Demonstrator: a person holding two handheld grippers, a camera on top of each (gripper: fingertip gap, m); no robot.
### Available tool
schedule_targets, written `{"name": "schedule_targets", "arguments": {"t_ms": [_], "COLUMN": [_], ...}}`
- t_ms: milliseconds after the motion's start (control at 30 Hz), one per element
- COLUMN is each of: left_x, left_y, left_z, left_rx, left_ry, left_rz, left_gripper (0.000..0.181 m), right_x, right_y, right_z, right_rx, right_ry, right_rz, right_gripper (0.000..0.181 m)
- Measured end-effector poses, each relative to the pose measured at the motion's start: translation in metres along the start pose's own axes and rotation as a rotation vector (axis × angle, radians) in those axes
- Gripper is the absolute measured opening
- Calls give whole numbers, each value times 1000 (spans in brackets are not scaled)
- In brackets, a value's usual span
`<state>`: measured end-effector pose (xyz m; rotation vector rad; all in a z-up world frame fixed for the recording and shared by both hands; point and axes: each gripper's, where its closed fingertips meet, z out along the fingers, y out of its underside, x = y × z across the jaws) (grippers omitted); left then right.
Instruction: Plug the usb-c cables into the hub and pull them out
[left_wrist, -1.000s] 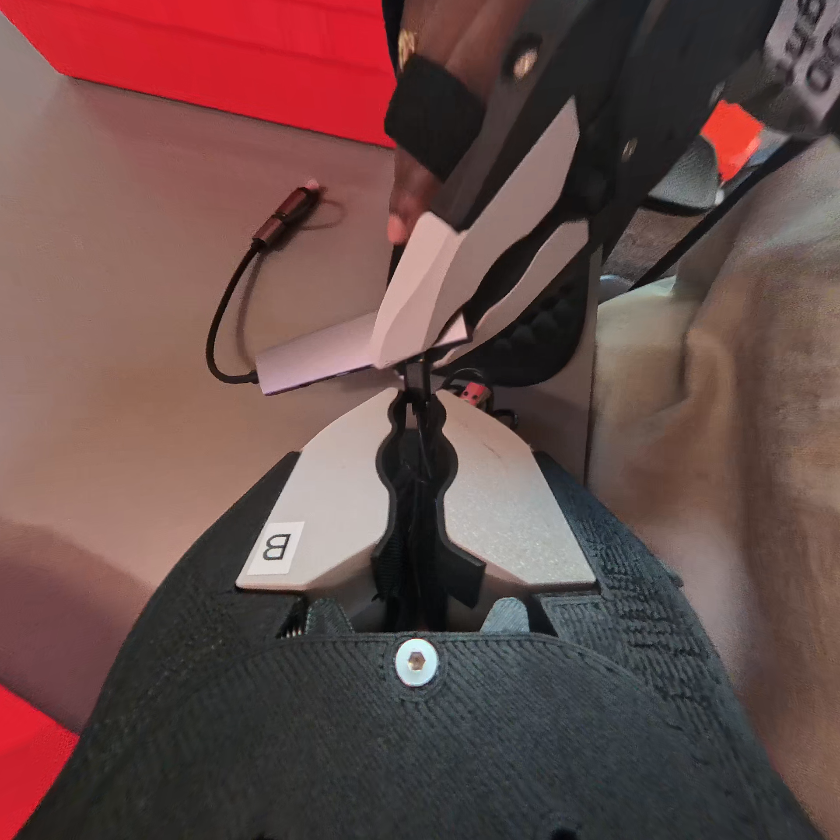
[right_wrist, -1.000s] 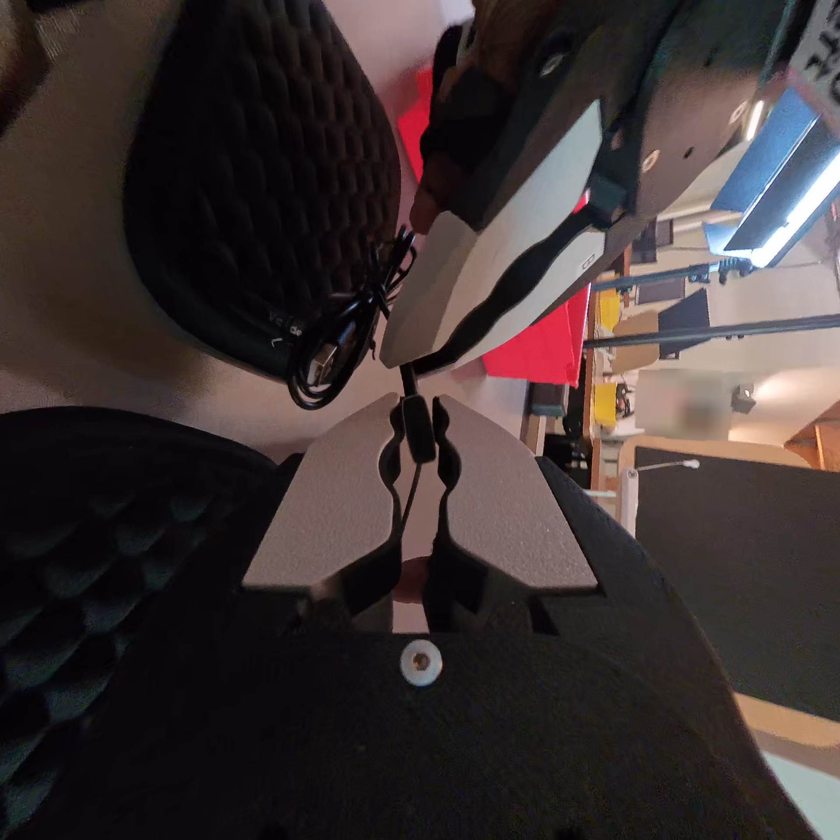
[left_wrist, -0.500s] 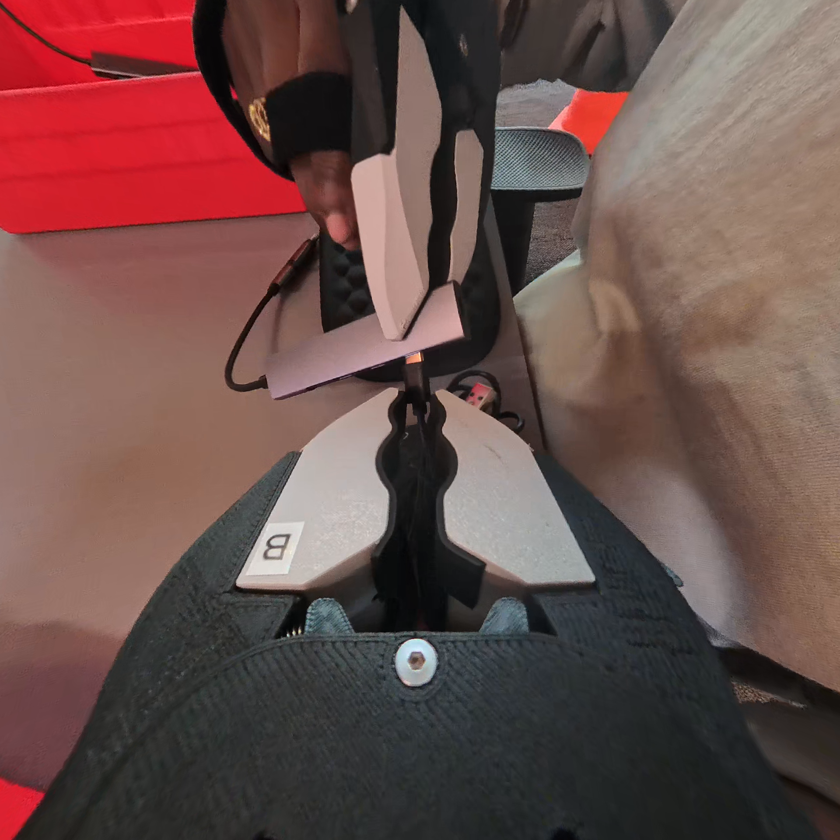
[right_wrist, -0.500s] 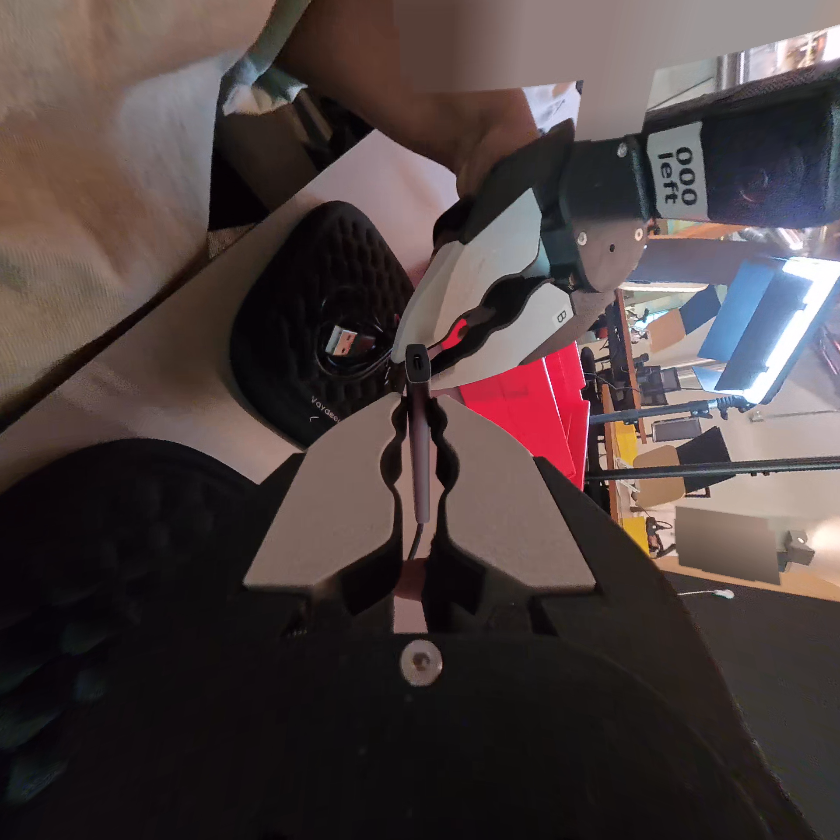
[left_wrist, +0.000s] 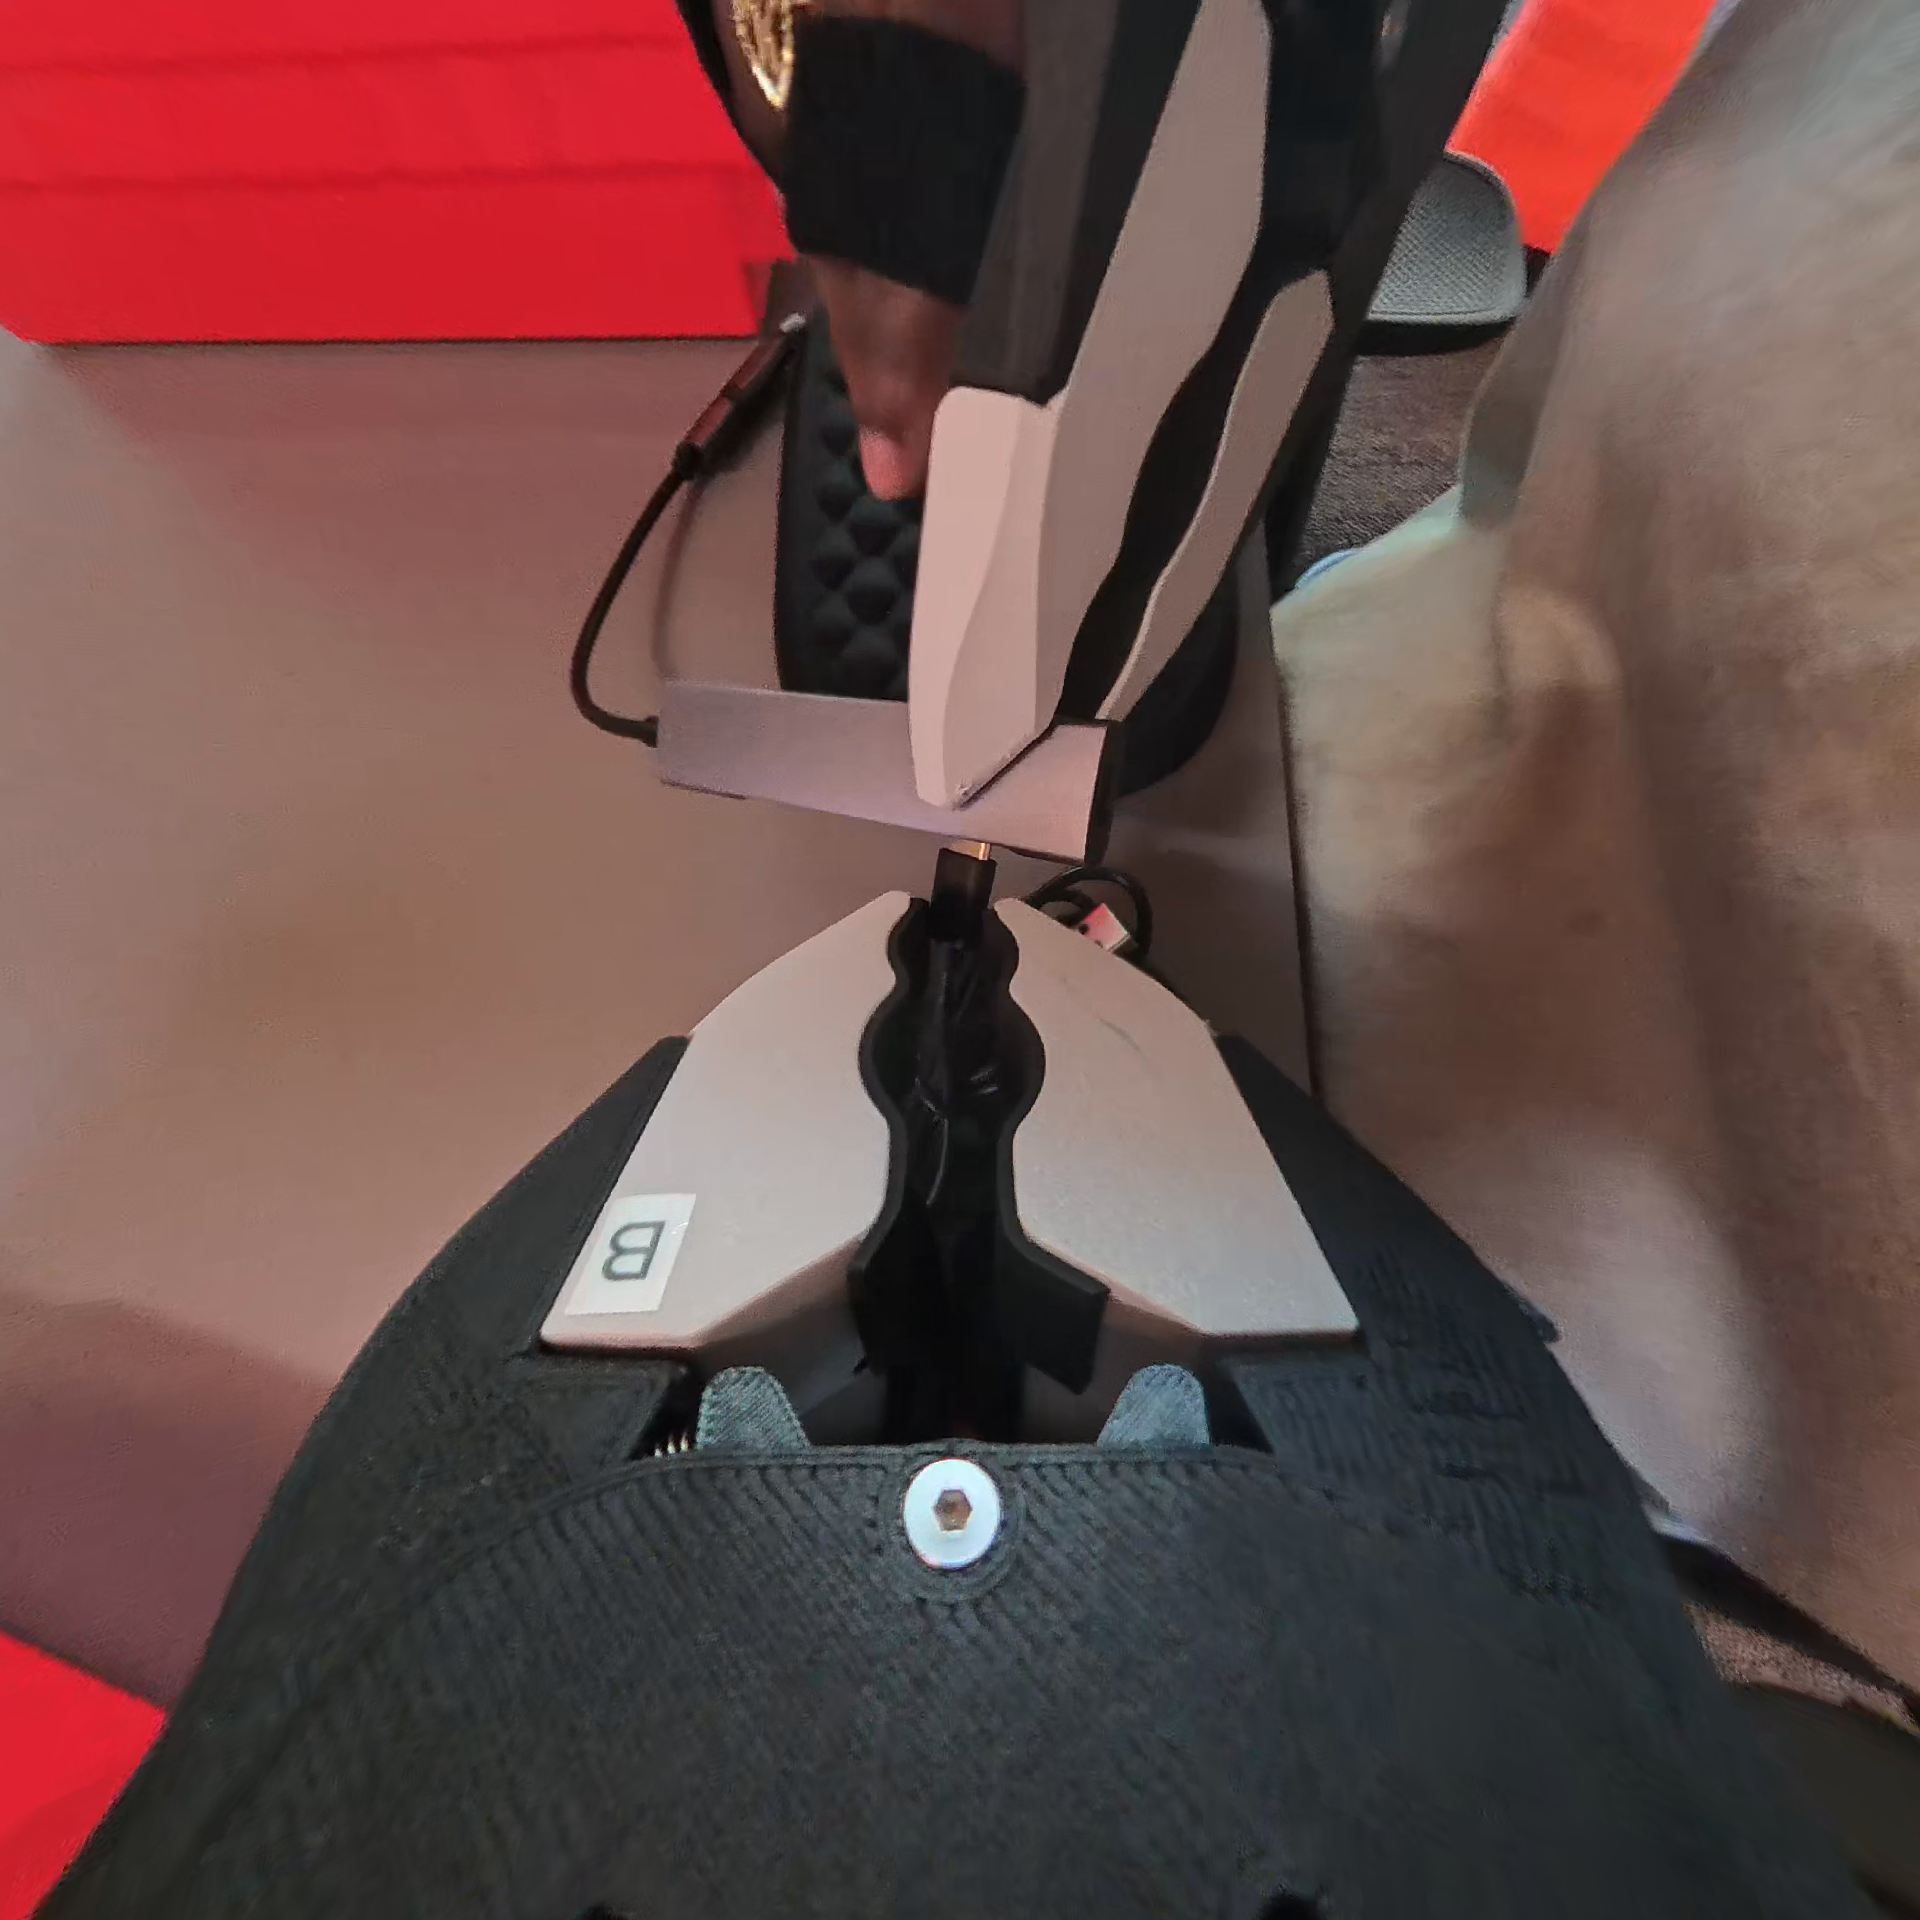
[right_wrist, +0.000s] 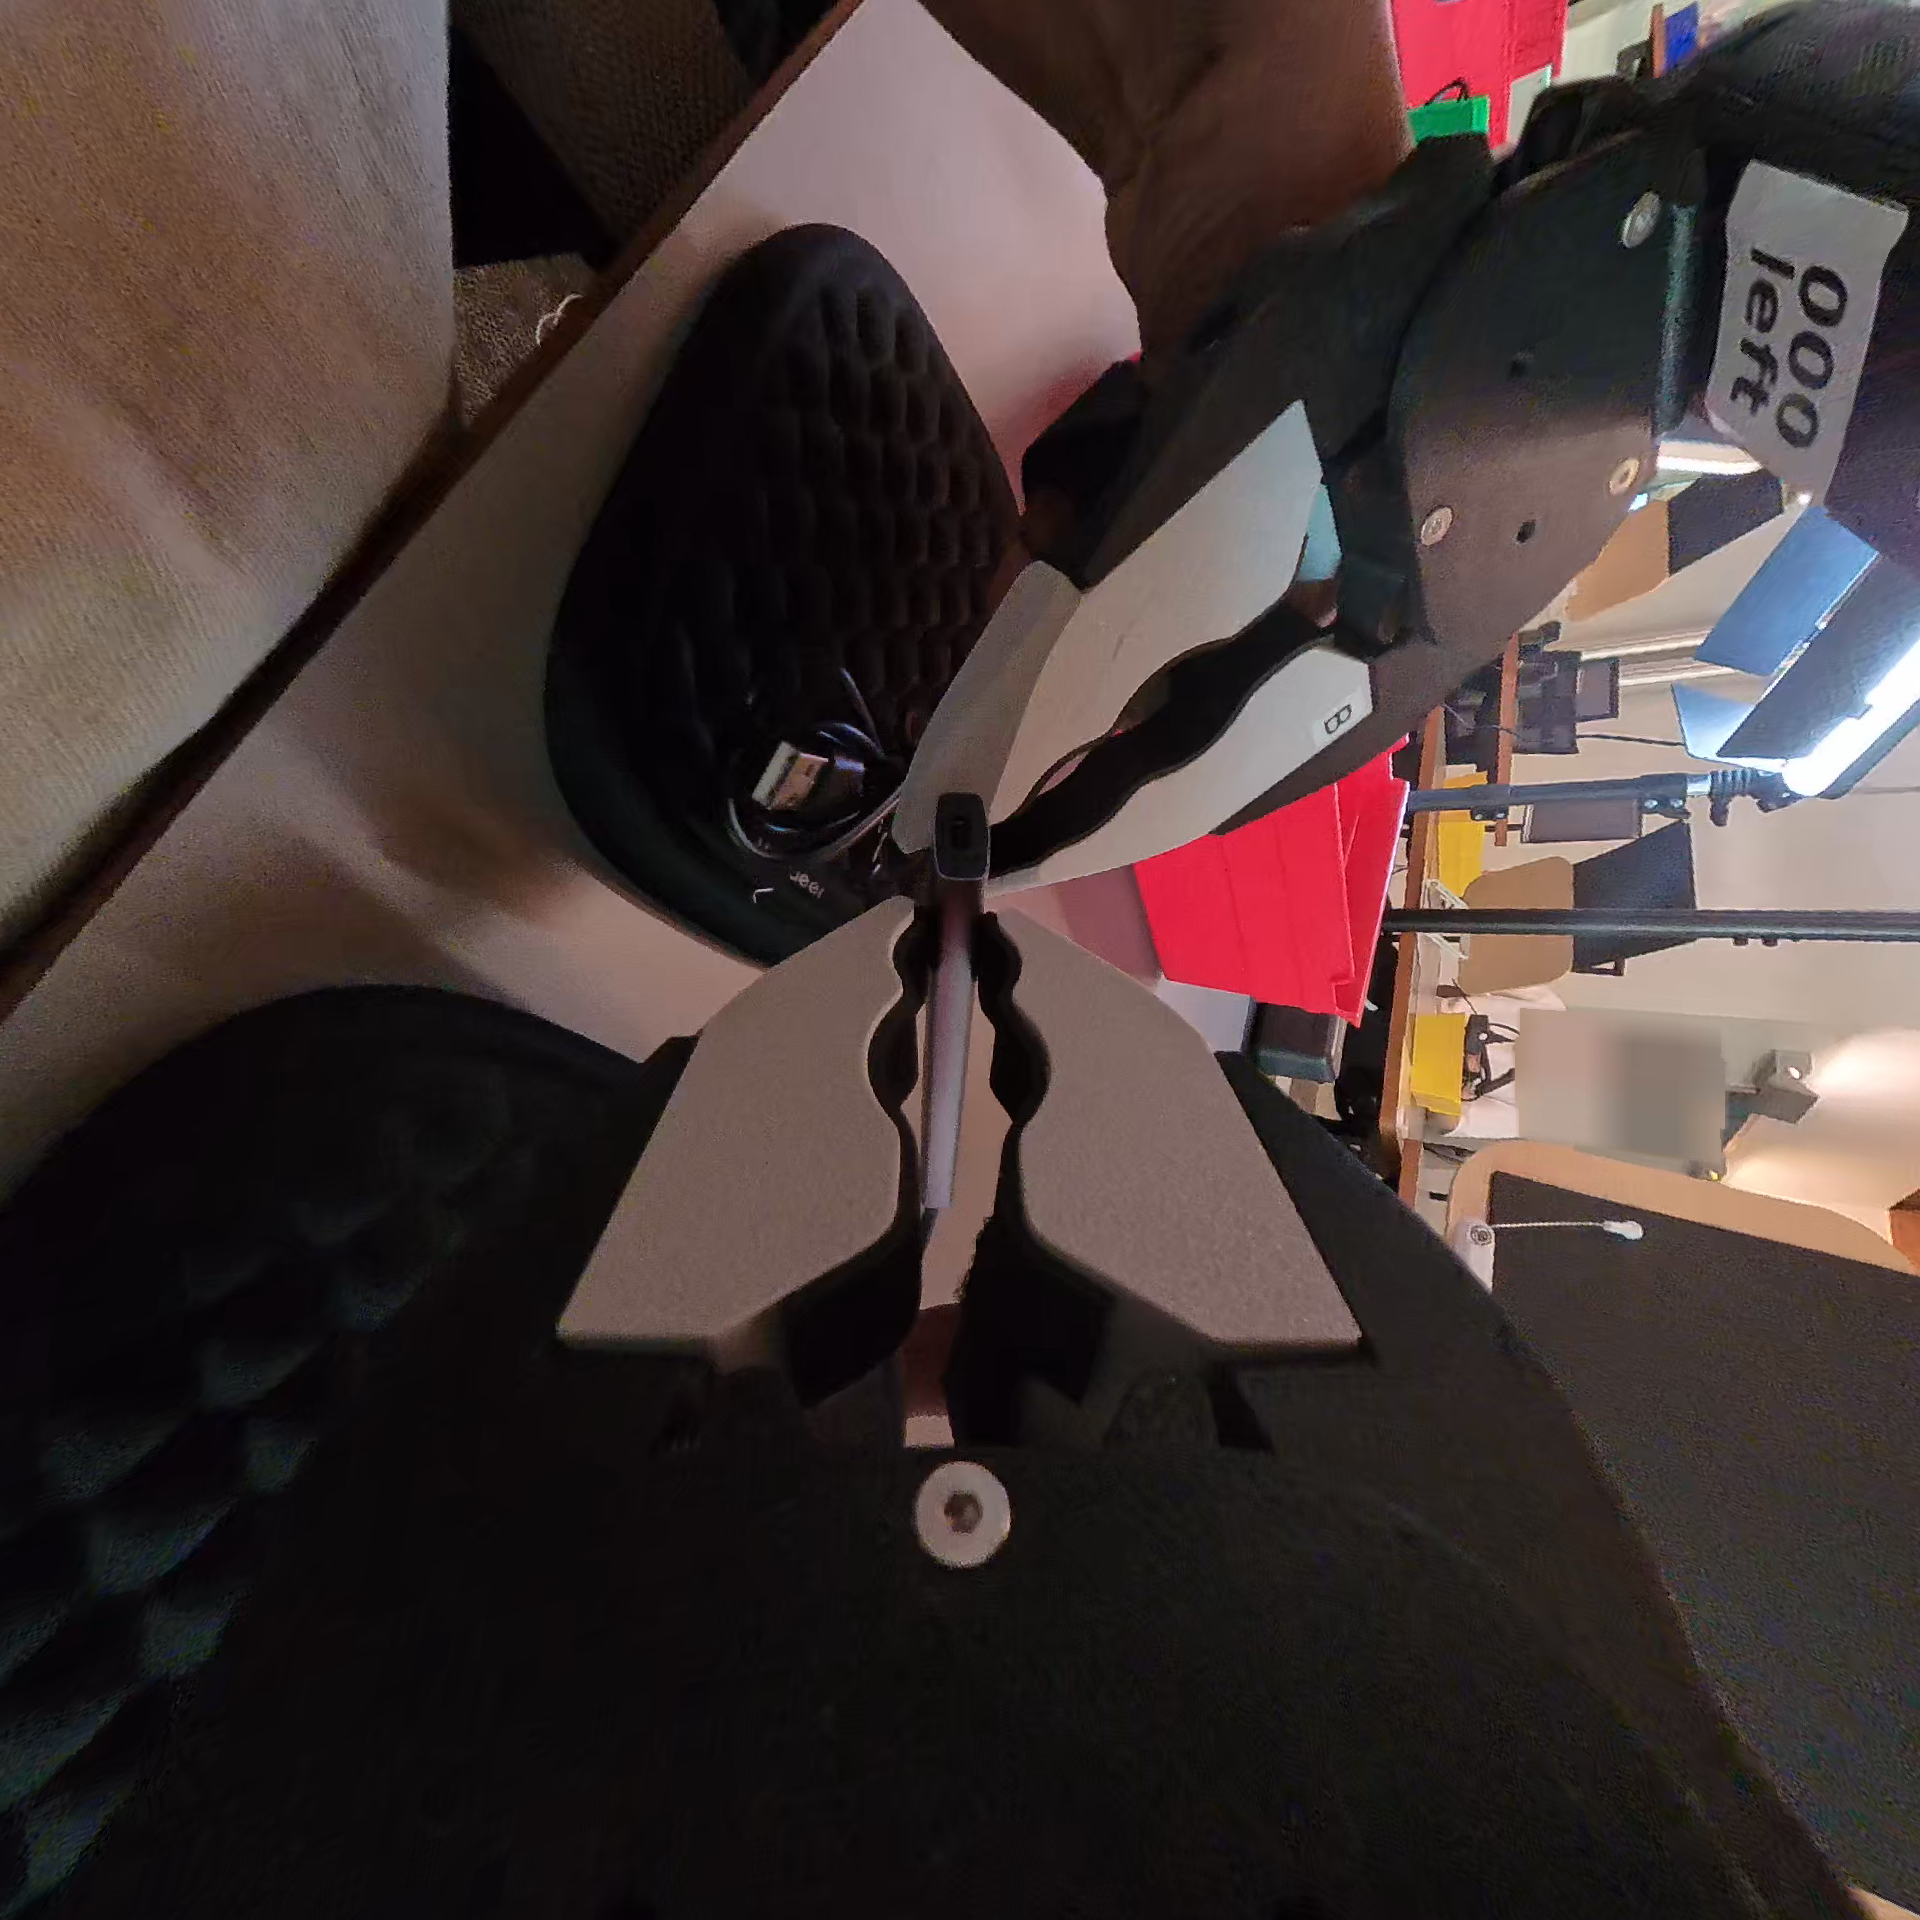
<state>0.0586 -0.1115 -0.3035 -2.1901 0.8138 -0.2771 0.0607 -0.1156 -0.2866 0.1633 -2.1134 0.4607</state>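
Observation:
In the left wrist view my left gripper (left_wrist: 956, 909) is shut on a black USB-C cable (left_wrist: 951, 1091), with its plug (left_wrist: 958, 883) sticking out past the fingertips. The plug's metal tip meets the near edge of the grey hub (left_wrist: 810, 758), and a little metal still shows. My right gripper (left_wrist: 1039, 748) comes down from above, shut on the hub's right end, and holds it above the table. In the right wrist view my right gripper (right_wrist: 951, 920) clamps the hub (right_wrist: 948, 1060) edge-on. The left gripper (right_wrist: 966, 862) meets it from the upper right.
The hub's own lead (left_wrist: 727, 416) hangs to the left. A black quilted case (right_wrist: 810, 468) lies behind on the grey table (left_wrist: 312, 727), with a coiled USB-A cable (right_wrist: 800, 774) on it. Red bins (left_wrist: 364, 166) stand at the back. A person's beige clothing (left_wrist: 1610, 831) fills the right. From the left gripper's tips to the black quilted case (right_wrist: 810, 468) is close to 11 cm.
The right gripper has swung from a slant to nearly upright. The hub has turned with it, so its left end now sits higher. The left gripper has kept its hold on the plug at the hub's edge.

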Motion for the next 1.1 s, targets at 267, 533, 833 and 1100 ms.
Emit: {"name": "schedule_targets", "arguments": {"t_ms": [267,533,833,1100], "left_x": [2,-26,-55,-43], "left_y": [1,-24,-71,-101], "left_z": [3,-13,-121,-67], "left_rx": [-23,198,1055,1201], "left_ry": [29,-193,-623,95], "left_rz": [-4,18,-16,-599], "left_gripper": [5,15,78,80], "right_x": [-5,28,96,93], "right_y": [2,16,3,10], "right_z": [5,-2,-72,-66], "right_rx": [-16,-76,-63,-287], "right_ry": [-5,185,780,915], "right_rz": [8,-100,-284,-488], "right_gripper": [8,8,8,8]}}
